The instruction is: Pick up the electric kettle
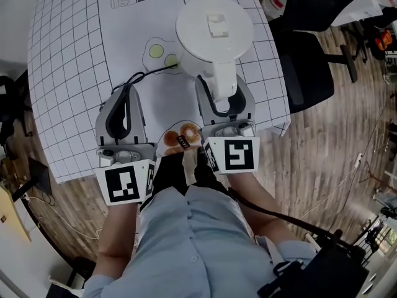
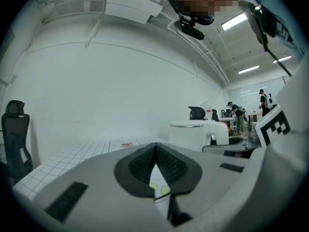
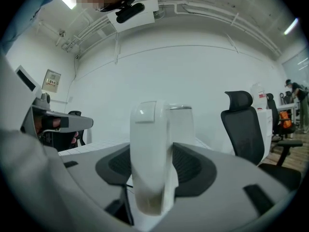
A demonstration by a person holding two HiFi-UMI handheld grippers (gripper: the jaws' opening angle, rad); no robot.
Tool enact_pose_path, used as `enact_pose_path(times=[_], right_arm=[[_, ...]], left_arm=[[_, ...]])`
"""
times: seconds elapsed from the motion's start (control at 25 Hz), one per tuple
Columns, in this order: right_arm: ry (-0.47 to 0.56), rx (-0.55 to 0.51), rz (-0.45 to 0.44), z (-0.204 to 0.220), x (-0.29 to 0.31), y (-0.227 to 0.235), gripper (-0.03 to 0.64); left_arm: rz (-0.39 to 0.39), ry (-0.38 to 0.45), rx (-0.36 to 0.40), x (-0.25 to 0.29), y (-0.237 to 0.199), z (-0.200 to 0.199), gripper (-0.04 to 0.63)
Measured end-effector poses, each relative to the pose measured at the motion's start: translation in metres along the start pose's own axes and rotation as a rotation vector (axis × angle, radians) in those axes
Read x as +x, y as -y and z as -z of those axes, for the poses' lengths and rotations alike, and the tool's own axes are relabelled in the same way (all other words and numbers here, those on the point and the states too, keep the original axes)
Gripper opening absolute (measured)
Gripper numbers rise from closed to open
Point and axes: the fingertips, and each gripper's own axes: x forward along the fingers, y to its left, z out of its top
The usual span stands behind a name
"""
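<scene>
The white electric kettle (image 1: pixel 214 33) stands upright on the far right part of the table, its long axis vertical and its handle (image 3: pixel 149 153) pointing back toward the person. The right gripper (image 1: pixel 223 82) holds its jaws spread to either side of that handle without clearly squeezing it, while the left gripper (image 1: pixel 124 89) rests beside it, clenched on nothing. A white grid-printed mat (image 1: pixel 68 73) covers the table, with a black cord (image 1: pixel 146 74) lying across it. A black office chair (image 1: pixel 307 67) stands on the wood floor (image 1: pixel 335 135), and a plain white wall (image 2: pixel 96 91) is beyond.

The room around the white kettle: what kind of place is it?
Probably an office or lab: a black office chair, a grid-marked table, and people at desks far behind.
</scene>
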Motion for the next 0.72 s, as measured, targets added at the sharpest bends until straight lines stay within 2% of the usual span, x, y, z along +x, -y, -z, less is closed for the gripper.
enact_pose_path(times=[0.12, 0.72], right_arm=[[-0.002, -0.004, 0.018, -0.001, 0.000, 0.005, 0.195], [-0.030, -0.021, 0.050, 0.003, -0.007, 0.019, 0.120]], left_arm=[[-0.003, -0.001, -0.004, 0.001, 0.000, 0.000, 0.000], [-0.015, 0.020, 0.005, -0.002, 0.005, -0.009, 0.000]])
